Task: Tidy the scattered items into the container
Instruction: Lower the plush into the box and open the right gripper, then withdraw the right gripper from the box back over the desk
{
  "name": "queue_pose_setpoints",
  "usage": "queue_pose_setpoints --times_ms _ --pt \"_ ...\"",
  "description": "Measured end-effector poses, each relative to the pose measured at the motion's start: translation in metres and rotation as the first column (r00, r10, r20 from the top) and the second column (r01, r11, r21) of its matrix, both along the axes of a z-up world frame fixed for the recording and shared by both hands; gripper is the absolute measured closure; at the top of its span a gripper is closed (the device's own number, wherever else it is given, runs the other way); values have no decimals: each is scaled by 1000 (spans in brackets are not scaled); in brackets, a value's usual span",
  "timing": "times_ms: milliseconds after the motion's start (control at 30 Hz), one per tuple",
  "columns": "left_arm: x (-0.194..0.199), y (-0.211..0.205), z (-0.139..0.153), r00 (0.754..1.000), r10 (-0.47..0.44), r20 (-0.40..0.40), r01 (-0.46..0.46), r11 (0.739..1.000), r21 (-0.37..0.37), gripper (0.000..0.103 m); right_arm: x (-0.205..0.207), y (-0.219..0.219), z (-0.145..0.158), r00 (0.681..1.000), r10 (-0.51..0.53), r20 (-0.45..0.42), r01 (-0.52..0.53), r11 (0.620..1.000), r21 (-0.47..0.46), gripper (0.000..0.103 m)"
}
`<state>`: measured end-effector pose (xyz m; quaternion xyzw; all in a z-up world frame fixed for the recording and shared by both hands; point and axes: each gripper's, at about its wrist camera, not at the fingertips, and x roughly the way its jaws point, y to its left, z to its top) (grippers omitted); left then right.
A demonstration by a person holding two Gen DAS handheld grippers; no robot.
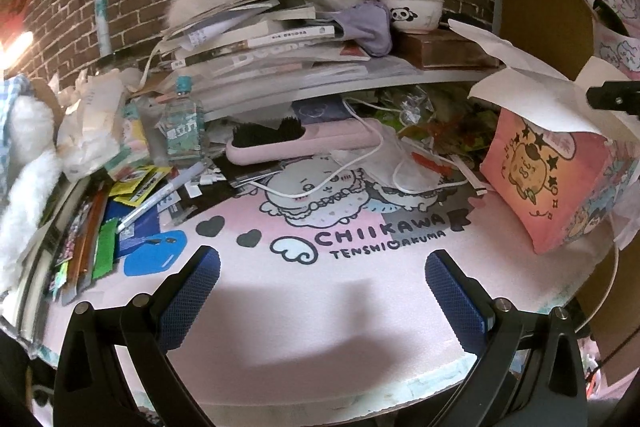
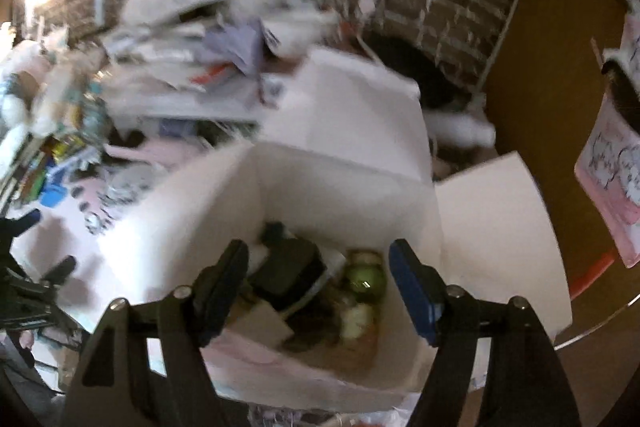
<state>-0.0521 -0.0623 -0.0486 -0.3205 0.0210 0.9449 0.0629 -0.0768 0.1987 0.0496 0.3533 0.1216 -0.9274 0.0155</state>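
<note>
The right gripper (image 2: 318, 281) hangs over the open box (image 2: 304, 163), jaws well apart and nothing between the pads — the things seen past them lie down inside. The left gripper (image 1: 322, 297) is wide open too, empty, low over the bare pink mat (image 1: 320, 327).

The box stands at the mat's right end: thin white card with a pink printed outside (image 1: 540, 179) and its flaps (image 2: 500, 227) splayed. It looks light and easily dented, so anything lowered in should go down the middle, clear of the flaps. Inside, through blur, sit a dark blocky thing (image 2: 286, 273), a shiny green ball (image 2: 366, 281) and some card scraps.

What is left to tidy lies along the mat's left edge and back:
- A pen (image 1: 160, 197) — slim, smooth and stiff; it will likely roll, so pinch it across mid-barrel.
- Flat sachets and wrappers (image 1: 100, 247), thin and slippery; probably easiest taken by a raised edge.
- A small clear bottle (image 1: 182, 125) with a teal cap, rigid, upright; grip the body below the shoulder.
- A pink brush (image 1: 304, 145) with black bristles, hard-backed, with a limp white cable (image 1: 360, 179) draped over it — that may drag along.
</note>
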Motion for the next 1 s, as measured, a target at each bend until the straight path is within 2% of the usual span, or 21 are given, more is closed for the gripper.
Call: queue_pose_setpoints --times_ms 67,233,333,500,667,767,1000 --pt "0 -2 0 1000 8 -1 -8 1000 1 0 14 -17 4 998 39 -55 -39 999 -11 33" --pt "2 -9 1 1000 31 -4 -31 1000 6 0 44 -55 9 981 139 -132 -148 987 -61 35" --pt "2 -14 2 999 48 -5 -48 999 5 0 59 -75 9 966 193 -171 -209 975 -76 47" --pt "3 -22 2 997 71 -6 -71 997 11 0 71 -99 -6 950 274 -148 -295 945 -143 48" --pt "4 -28 3 996 94 -9 -94 996 9 0 71 -119 -37 948 312 -70 -319 930 -181 48" --pt "3 -31 3 994 106 -7 -106 994 8 0 68 -127 -57 948 316 -26 -315 929 -196 48" --pt "4 -34 2 994 111 -5 -111 994 16 0 55 -126 -90 972 235 18 -227 954 -196 48"
